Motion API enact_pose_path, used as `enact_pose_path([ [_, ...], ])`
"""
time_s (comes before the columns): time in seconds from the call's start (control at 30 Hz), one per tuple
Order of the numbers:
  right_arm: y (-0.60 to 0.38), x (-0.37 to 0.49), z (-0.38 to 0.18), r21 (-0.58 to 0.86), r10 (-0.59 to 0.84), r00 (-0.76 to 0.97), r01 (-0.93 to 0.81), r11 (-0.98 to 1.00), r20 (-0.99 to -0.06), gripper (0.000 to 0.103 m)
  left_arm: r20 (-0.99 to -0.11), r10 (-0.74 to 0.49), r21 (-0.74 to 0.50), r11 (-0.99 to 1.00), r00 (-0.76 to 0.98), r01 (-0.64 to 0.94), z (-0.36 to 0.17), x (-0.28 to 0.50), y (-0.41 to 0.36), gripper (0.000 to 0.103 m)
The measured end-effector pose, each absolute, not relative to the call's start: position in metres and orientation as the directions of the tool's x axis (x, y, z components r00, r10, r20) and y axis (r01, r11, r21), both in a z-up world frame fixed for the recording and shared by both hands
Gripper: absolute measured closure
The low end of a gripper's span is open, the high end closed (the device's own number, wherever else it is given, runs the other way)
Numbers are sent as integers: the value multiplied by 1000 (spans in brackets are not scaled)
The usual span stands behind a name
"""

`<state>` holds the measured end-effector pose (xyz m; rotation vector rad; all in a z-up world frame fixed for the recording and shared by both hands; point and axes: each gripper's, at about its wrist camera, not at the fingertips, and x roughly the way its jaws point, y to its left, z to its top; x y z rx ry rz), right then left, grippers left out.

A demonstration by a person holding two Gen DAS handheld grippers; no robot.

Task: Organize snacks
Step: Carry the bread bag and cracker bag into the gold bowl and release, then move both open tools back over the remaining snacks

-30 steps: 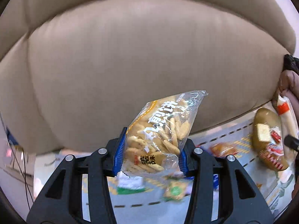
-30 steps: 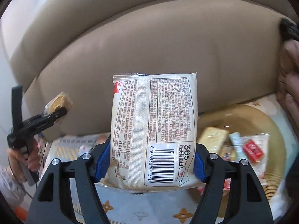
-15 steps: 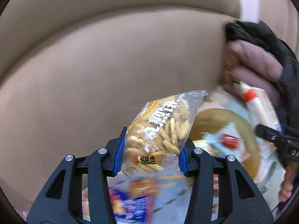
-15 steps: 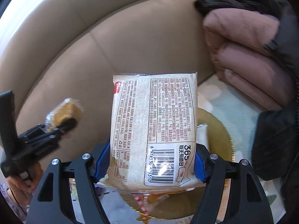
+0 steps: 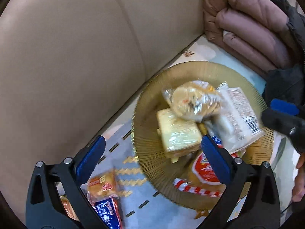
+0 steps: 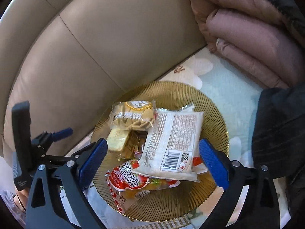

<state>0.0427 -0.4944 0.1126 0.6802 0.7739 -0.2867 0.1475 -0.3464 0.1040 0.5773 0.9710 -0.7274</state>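
Since a second ago we have let go of both packets: the cracker bag (image 5: 192,100) and the white packet (image 6: 171,143) now lie on the gold ribbed plate (image 6: 213,106) among other snacks. Our left gripper (image 5: 150,162) and right gripper (image 6: 152,162) both stand wide apart with nothing between the pads, above the plate. The plate sits on a patterned cloth (image 6: 225,80) against a beige leather sofa back (image 6: 99,43). A folded pink padded coat (image 5: 247,24) lies to the right. More snack packs (image 5: 103,186) lie on the cloth left of the plate.
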Motion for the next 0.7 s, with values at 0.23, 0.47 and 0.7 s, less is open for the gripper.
enact_pose_path([
  [0.23,-487,42,131,469,-1,711,465,751,-703,6,-892,-301,39,692,338,720,107,166,-326,3],
  [0.47,-460,57,155,438,5,729,406,802,-685,5,-870,-290,57,744,398,666,131,175,-287,3],
  [0.7,-420,75,182,406,31,752,320,856,-659,5,-846,-288,39,806,449,591,152,189,-238,3],
])
